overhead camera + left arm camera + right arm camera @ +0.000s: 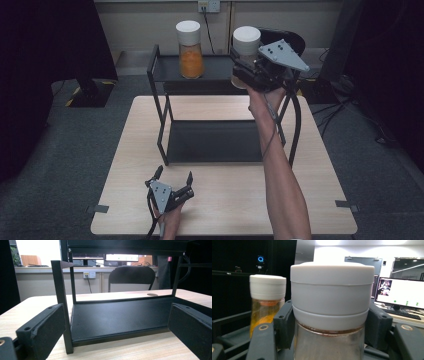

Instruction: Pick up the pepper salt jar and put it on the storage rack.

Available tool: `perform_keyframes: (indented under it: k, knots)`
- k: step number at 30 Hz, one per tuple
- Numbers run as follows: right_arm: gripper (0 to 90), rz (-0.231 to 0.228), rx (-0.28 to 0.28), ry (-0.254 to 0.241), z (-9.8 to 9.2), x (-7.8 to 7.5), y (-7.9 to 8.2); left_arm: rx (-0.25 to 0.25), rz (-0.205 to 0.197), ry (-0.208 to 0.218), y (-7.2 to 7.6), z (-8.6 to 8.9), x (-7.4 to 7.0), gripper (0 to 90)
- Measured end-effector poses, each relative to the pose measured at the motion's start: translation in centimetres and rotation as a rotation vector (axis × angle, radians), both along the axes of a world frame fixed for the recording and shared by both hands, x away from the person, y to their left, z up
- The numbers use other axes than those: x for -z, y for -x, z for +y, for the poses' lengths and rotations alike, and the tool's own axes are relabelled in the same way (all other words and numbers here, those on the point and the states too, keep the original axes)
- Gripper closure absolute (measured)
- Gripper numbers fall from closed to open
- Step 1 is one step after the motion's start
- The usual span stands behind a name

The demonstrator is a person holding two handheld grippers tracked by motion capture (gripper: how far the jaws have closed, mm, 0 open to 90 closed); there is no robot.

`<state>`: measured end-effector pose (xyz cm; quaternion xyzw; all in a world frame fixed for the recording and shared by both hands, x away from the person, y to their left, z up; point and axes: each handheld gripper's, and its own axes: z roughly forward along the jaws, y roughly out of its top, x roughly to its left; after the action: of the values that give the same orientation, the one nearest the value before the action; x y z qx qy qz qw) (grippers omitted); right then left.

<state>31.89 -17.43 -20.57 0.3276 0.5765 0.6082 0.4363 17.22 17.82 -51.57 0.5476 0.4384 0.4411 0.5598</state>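
Placement of the second jar point(246, 42) on the top shelf point(215, 70) of the black rack point(162, 125), which stands toward the far edge of the counter point(225, 200). My right tongs point(245, 70) are clamped on the jar just below its white lid point(332, 292), one pad on each side of the glass, as the right gripper view shows; the jar sits upright in the grip, near the shelf's right end. I cannot tell from the high view whether its base already rests on the shelf or hangs just above it. The orange-filled jar point(189, 50) stands on the same shelf toward its left end, well apart from mine.

To do this step well, I judge the following points matter:
- Keep the jar vertical; the grip is high, so a tilt could swing the base.
- Bring the base fully inside the shelf's rim, away from the right corner post, before lowering.
- Leave a clear gap to the orange-filled jar so the pads can spread without touching it.
- Let go only once the base sits flat.

My left tongs point(175, 181) rest spread and empty near the counter's near edge, facing the rack's lower shelf point(120, 317).
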Motion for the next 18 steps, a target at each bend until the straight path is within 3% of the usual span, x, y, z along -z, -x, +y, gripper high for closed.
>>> perform_keyframes:
  k: [18]
  knots:
    - [35.5,0.054,0.017,-0.015,1.2,-0.9,-3.6,0.001,0.0,0.0,0.0,0.0,0.0,0.5]
